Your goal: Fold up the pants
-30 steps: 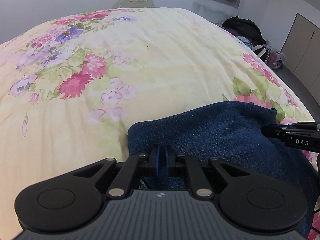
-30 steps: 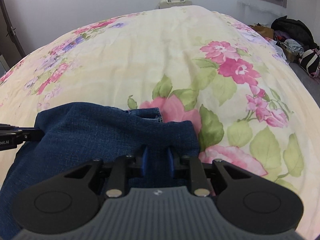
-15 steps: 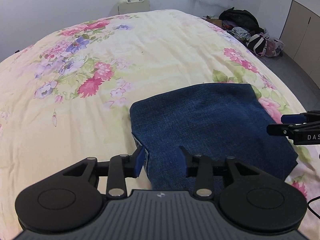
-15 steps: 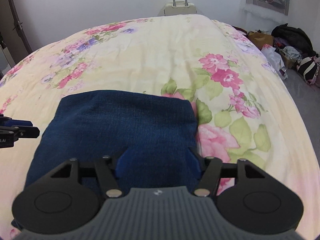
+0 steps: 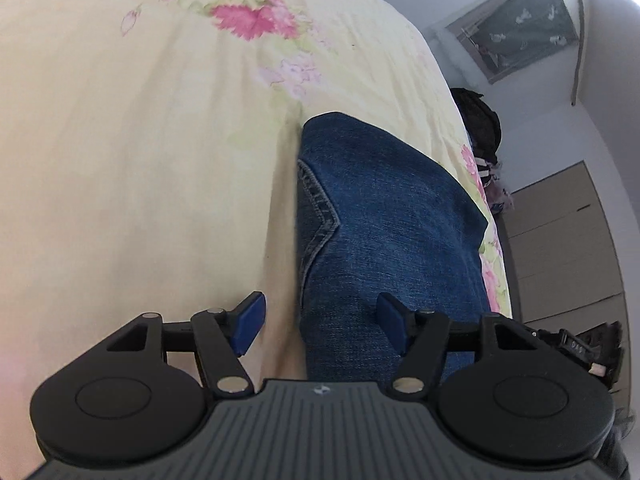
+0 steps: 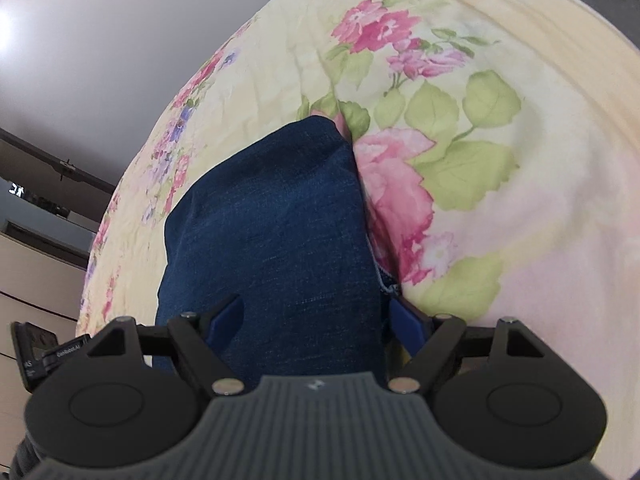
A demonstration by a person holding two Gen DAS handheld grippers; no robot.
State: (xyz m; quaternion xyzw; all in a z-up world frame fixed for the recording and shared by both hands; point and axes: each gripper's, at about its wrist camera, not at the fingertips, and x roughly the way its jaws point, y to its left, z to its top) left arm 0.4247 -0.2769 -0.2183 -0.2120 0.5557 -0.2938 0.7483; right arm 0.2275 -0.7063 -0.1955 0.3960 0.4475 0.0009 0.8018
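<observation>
**Two tongs stand open over the folded pants**

Two tongs are what we hold, one in each hand, and both have just been opening. We take the pants (image 5: pixel 384 216) as our landmark: a dark blue denim pair lying folded into a compact block on the bed (image 5: pixel 140 160), whose cover is pale yellow with pink and purple flowers.

Our left tongs (image 5: pixel 320 326) stand wide apart and grip nothing. One blue pad (image 5: pixel 250 322) hangs over bare bedcover just beside the pants' edge, the other over the denim itself, so the edge of the block runs between them. Along that edge we see a stitched seam (image 5: pixel 320 216) bending in a shallow angle.

Our right tongs (image 6: pixel 316 320) are also spread wide, with nothing clamped. One pad (image 6: pixel 224 320) shows over the denim, the other sits just past the opposite edge of the pants, beside a large pink rose (image 6: pixel 396 200) printed on the cover. Whether that pad touches the cloth we cannot tell.

In the left wrist view, part of the right tool (image 5: pixel 576 346) shows just beyond the pants' far side. In the right wrist view, the left tool (image 6: pixel 44 354) shows beside the pants on the other side.

Beyond the bed from the pants we see a white wall (image 6: pixel 100 40) and pale cabinet doors (image 5: pixel 568 248).
</observation>
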